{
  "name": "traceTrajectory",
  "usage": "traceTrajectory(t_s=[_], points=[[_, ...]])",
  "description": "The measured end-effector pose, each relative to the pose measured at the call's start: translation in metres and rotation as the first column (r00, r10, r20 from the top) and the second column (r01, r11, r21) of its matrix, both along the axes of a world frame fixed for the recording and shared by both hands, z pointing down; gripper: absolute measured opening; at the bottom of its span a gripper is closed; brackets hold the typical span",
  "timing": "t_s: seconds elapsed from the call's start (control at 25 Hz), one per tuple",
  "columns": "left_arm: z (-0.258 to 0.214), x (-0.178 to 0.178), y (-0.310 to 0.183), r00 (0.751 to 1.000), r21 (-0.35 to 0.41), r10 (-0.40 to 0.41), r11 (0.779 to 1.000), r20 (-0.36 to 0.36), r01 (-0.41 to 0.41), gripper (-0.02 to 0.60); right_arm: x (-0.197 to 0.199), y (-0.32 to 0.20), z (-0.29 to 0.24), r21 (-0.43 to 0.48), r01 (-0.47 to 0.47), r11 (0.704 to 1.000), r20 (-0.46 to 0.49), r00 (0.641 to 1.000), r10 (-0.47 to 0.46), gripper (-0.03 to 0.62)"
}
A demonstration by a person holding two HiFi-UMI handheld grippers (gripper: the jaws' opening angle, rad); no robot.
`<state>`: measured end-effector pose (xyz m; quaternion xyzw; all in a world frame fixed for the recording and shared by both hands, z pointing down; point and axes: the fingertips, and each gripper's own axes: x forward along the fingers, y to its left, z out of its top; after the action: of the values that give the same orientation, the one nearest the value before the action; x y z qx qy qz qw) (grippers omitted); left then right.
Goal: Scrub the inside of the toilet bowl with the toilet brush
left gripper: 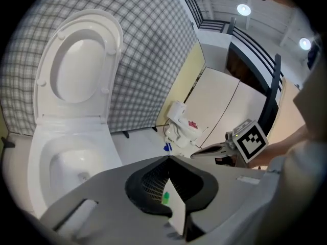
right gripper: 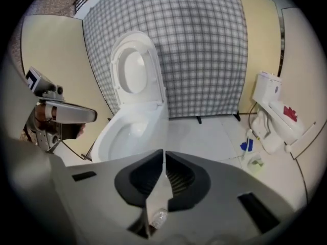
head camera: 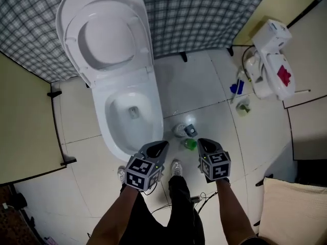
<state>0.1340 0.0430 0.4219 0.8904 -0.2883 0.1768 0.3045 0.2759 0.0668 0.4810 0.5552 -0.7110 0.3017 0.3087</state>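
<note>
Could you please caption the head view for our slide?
Left gripper and right gripper, both shut and empty, held before the open toilet bowl.

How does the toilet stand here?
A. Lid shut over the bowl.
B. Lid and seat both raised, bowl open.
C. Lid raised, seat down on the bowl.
B: the lid and seat lean back against the plaid wall, leaving the bowl uncovered.

the left gripper point(left gripper: 167, 160) is seen with jaws together; the toilet bowl point(left gripper: 56, 165), lid point(left gripper: 76, 70) raised, is framed left.
</note>
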Motion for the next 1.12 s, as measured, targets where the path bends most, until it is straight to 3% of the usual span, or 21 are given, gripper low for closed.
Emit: traceTrajectory(t_s=[0.08, 0.16, 0.32, 0.36, 0.48, 0.8, 1.0, 1.12], points=[[0.024, 0.006, 0.004, 1.000, -0.013, 0.010, 1.000, 0.013, -0.010, 0.009, 0.007, -0.003, 0.028, -0.041, 0.018, 0.999, -0.011, 1.000, -0.018, 0.033], [0.047, 0.010, 0.009, 0.999, -0.025, 0.019, 1.000, 0.026, -0.018, 0.009, 0.013, -0.006, 0.055, -0.088, 0.037, 0.995, -0.025, 0.999, -0.039, 0.177], [0.090, 0.017, 0.014, 0.998, -0.046, 0.029, 0.999, 0.058, -0.026, 0.009, 0.026, -0.016, 0.119, -0.119, 0.059, 0.991, -0.039, 0.997, -0.064, 0.187], [0.098, 0.018, 0.014, 0.998, -0.050, 0.028, 0.998, 0.062, -0.025, 0.009, 0.028, -0.018, 0.133, -0.131, 0.064, 0.989, -0.042, 0.997, -0.070, 0.237], [0.118, 0.022, 0.015, 0.998, -0.066, 0.023, 0.998, 0.060, -0.019, 0.009, 0.030, -0.024, 0.167, -0.171, 0.071, 0.983, -0.054, 0.995, -0.081, 0.297], [0.137, 0.034, 0.024, 0.996, -0.063, 0.058, 0.997, 0.073, -0.053, 0.009, 0.036, -0.044, 0.230, -0.245, 0.079, 0.966, -0.117, 0.987, -0.110, 0.301], [0.142, 0.032, 0.019, 0.997, -0.065, 0.050, 0.997, 0.066, -0.046, 0.009, 0.038, -0.045, 0.255, -0.326, 0.094, 0.941, -0.126, 0.982, -0.141, 0.299], [0.141, 0.027, 0.014, 0.998, -0.065, 0.034, 0.997, 0.061, -0.030, 0.008, 0.036, -0.044, 0.264, -0.350, 0.098, 0.931, -0.118, 0.982, -0.148, 0.250]])
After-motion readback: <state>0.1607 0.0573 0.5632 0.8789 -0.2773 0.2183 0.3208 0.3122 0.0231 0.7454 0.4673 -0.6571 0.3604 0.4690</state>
